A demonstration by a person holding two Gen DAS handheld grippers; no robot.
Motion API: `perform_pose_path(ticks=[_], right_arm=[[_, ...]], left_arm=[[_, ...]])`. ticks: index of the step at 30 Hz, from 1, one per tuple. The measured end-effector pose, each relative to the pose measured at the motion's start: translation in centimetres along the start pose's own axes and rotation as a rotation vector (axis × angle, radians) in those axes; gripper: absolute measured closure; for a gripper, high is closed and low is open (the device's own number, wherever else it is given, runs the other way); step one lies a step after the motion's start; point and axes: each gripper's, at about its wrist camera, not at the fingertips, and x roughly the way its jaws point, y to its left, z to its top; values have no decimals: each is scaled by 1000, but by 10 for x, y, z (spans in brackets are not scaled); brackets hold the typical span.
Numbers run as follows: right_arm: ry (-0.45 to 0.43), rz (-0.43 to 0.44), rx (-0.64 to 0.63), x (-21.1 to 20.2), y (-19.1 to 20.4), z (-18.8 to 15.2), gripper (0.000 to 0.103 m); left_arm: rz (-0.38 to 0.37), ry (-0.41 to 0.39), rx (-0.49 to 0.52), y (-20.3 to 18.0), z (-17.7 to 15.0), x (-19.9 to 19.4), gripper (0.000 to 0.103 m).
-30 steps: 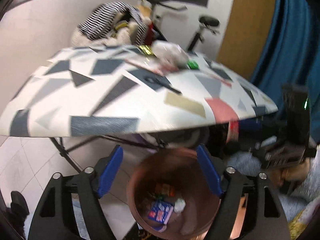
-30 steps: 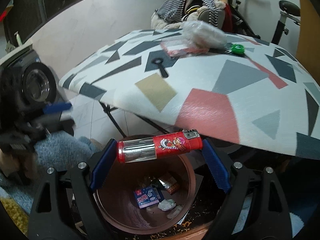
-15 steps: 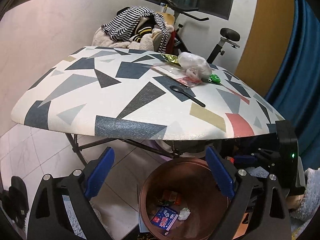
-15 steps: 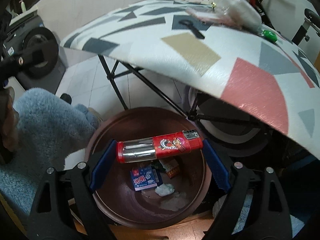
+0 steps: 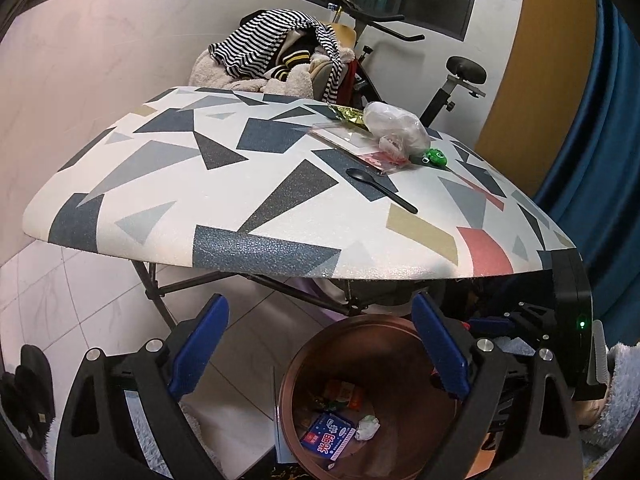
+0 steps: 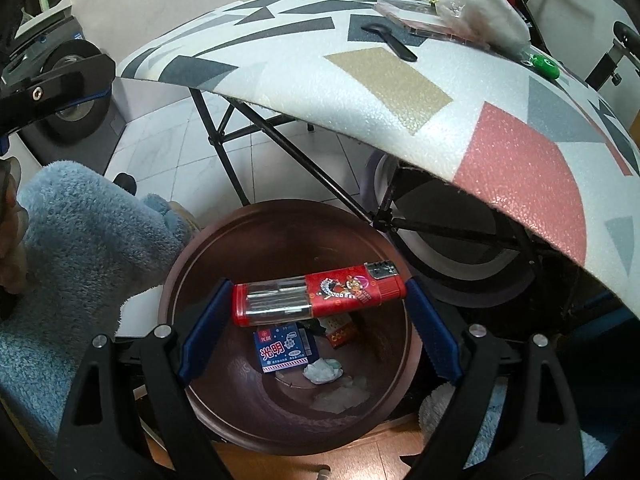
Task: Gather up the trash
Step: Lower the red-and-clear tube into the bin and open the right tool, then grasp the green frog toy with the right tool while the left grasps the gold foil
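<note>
My right gripper (image 6: 318, 296) holds a red lighter with a clear end (image 6: 320, 294) lengthwise between its blue pads. Its jaws are opening slightly, and the lighter still spans them. It hangs right over the mouth of the brown bin (image 6: 280, 205), which holds a blue box (image 6: 286, 346) and crumpled paper. In the left wrist view, my left gripper (image 5: 320, 320) stands wide open and empty beside and above the same bin (image 5: 360, 322). On the patterned table (image 5: 200, 200) lie a black spoon (image 5: 380, 190), a crumpled plastic bag (image 5: 396, 128), a clear packet (image 5: 352, 140), a gold wrapper (image 5: 348, 113) and a green object (image 5: 434, 157).
The table's edge overhangs the bin, with black folding legs (image 6: 240, 128) beside it. A person's fluffy blue sleeve (image 6: 80, 232) lies left of the bin. Clothes are piled on a chair (image 5: 280, 56) behind the table, next to an exercise bike (image 5: 460, 76).
The right gripper came down with the lighter, from the table's edge to just above the bin. The left gripper's jaws spread wider and its view steadied toward the tabletop.
</note>
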Motion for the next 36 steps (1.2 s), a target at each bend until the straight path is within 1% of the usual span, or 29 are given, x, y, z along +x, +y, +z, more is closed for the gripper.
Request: perform_pose_path(ticks=[1, 2, 7, 14, 21, 31, 33, 36], right_arm=[[-1, -2, 1, 0, 0, 0, 11], [-4, -4, 1, -1, 0, 1, 10], [-24, -7, 14, -6, -4, 1, 6], [-82, 2, 21, -18, -7, 3, 6], [-139, -14, 56, -30, -15, 5, 6], [-283, -45, 173, -54, -41, 4, 6], [-320, -41, 208, -61, -50, 4, 6], [-346, -23, 266, -70, -67, 7, 6]], left_arm=[[-1, 1, -1, 0, 0, 0, 13], [0, 2, -1, 0, 0, 0, 13], [6, 5, -3, 1, -1, 2, 13], [8, 6, -12, 4, -1, 2, 13], [7, 4, -11, 5, -1, 3, 13], [3, -1, -31, 8, 3, 3, 13], [-1, -3, -32, 8, 7, 1, 13], [-14, -3, -35, 10, 15, 0, 13]])
